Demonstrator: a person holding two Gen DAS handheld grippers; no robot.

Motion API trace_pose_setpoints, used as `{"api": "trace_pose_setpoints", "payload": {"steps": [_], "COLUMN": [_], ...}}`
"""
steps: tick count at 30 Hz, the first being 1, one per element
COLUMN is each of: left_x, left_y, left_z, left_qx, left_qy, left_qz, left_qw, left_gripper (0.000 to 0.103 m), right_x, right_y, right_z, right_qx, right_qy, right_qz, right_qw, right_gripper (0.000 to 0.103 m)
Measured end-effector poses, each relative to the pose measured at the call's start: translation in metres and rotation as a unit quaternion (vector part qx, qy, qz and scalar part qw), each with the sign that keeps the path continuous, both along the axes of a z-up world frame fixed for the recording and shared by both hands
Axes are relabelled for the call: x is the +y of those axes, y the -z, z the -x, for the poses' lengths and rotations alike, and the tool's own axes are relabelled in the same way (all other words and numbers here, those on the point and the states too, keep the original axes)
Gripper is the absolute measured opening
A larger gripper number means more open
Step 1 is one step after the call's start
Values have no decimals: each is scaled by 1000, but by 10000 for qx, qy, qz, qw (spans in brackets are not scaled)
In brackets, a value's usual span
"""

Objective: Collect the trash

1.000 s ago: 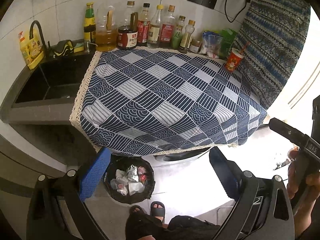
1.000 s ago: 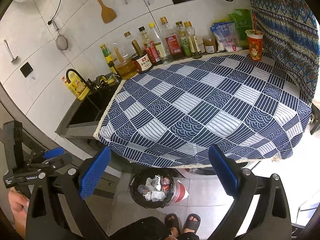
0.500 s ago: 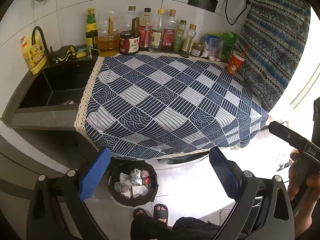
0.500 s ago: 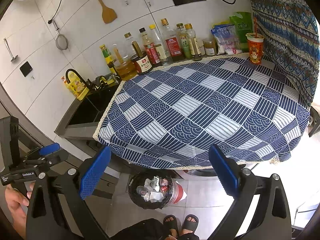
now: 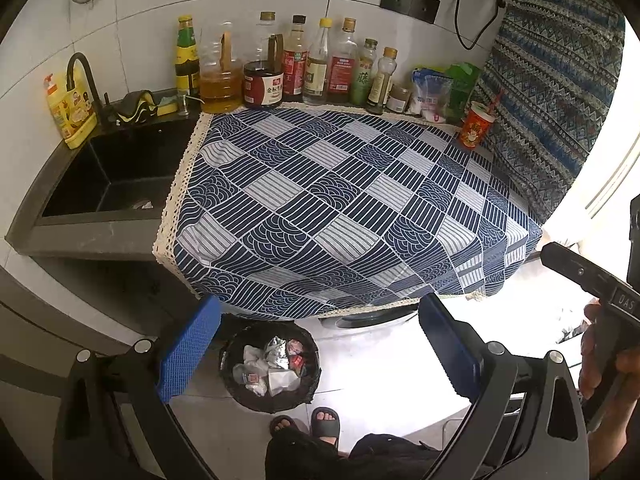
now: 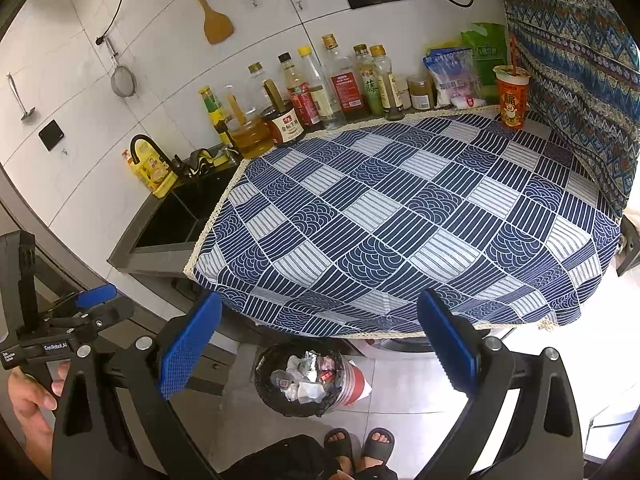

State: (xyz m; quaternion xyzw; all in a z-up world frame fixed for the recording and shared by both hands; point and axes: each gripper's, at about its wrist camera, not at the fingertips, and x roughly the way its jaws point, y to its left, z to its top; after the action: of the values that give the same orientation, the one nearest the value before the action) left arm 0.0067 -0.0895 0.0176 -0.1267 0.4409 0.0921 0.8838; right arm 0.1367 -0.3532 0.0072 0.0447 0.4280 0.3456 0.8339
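A black trash bin (image 5: 271, 366) holding several crumpled wrappers and papers stands on the floor under the counter's front edge; it shows too as the bin (image 6: 305, 380) in the right wrist view. A red paper cup (image 5: 476, 125) with a straw stands at the far right corner of the blue patterned cloth (image 5: 340, 200), seen also as the cup (image 6: 511, 98). My left gripper (image 5: 320, 344) hangs open and empty above the bin. My right gripper (image 6: 320, 336) is open and empty too, held back from the counter's edge.
A row of sauce and oil bottles (image 5: 296, 68) lines the back wall. A dark sink (image 5: 108, 176) with a black tap lies at the left. A patterned curtain (image 5: 556, 80) hangs at the right. A person's sandalled feet (image 5: 308, 424) stand by the bin.
Both grippers have drawn back and up a little, so the counter and bin sit slightly lower in view. Both stay open and empty.
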Motion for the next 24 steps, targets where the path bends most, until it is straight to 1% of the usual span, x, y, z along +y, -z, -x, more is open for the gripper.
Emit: {"api": "trace_pose_setpoints", "payload": {"steps": [24], "left_x": [0], "left_y": [-1], "left_z": [4], "left_qx": [-27], "left_qy": [-6], "left_qz": [-8], "left_qw": [10000], "left_gripper": [96], "right_x": [-3], "right_y": [3], "right_z": [0], "right_qx": [21], "right_qy": [-40], "right_qz": [21], "right_qw": [10000], "right_gripper": [97]}}
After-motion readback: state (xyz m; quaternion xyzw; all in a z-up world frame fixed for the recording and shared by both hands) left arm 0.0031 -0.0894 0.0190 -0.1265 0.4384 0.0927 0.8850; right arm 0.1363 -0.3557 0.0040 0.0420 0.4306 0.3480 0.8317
